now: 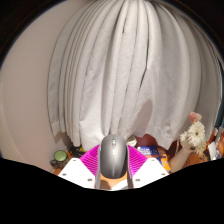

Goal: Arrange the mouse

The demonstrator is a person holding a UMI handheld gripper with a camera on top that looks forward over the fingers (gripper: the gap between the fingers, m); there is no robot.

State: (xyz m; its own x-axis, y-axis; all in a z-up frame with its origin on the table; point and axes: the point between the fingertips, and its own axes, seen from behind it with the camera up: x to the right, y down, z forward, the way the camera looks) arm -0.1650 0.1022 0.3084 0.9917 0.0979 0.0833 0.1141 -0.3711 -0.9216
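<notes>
While lifted before the white curtain, gripper clamps grey mouse between both pink pads | flowers right of mouse | green object left of mouse

**Looked like a home room**

Prob. a lived-in room, not a lab or shop: long white curtain hung in folds across the whole bkgd, w/ plain wall beside it. Small household clutter sat below, incl. a white flower and a green-lidded jar.
</notes>
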